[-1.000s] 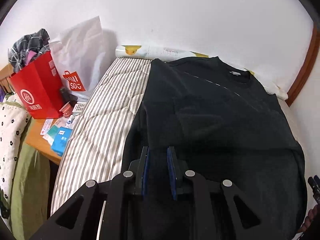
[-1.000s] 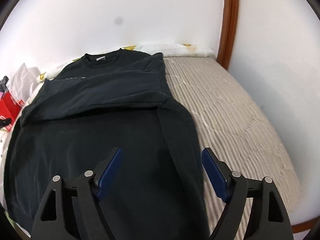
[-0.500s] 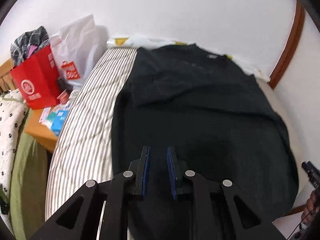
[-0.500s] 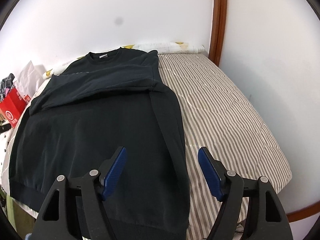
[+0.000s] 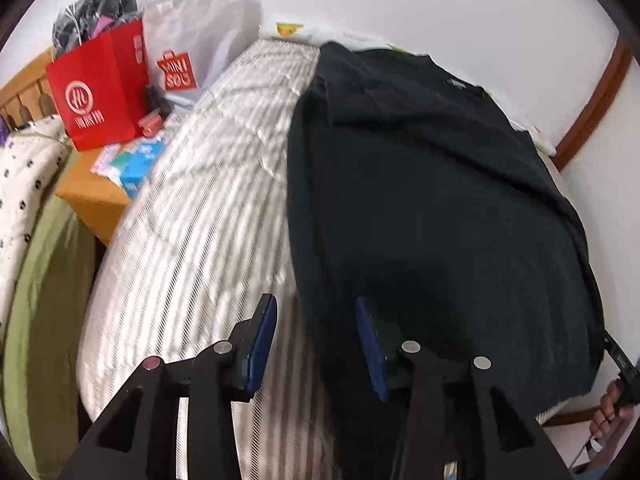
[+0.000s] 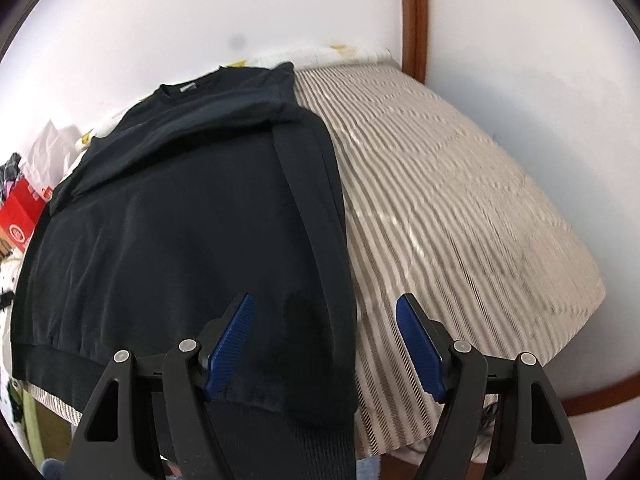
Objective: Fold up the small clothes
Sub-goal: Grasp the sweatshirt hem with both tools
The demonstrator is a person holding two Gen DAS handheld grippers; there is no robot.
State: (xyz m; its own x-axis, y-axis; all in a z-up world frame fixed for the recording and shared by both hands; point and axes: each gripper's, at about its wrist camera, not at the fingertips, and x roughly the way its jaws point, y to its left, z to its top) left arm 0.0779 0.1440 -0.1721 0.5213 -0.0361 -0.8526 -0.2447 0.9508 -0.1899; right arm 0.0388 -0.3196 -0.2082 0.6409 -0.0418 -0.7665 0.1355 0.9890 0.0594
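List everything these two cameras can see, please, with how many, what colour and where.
sweatshirt: one, black, flat on the mattress, sleeves folded in
mattress: one, white-and-grey striped, against the wall
paper bag: one, red, on the wooden stand
plastic bag: one, white, behind the red one
wooden stand: one, orange-brown, beside the mattress
left gripper: one, black, blue fingers opening over the sweatshirt's edge
right gripper: one, black, blue fingers open above the hem

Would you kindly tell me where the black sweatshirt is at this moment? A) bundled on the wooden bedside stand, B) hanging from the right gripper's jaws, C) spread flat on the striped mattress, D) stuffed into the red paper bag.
C: the black sweatshirt lies spread on the striped mattress, sleeves folded in, hem at the near edge, no jaws pressing on it.
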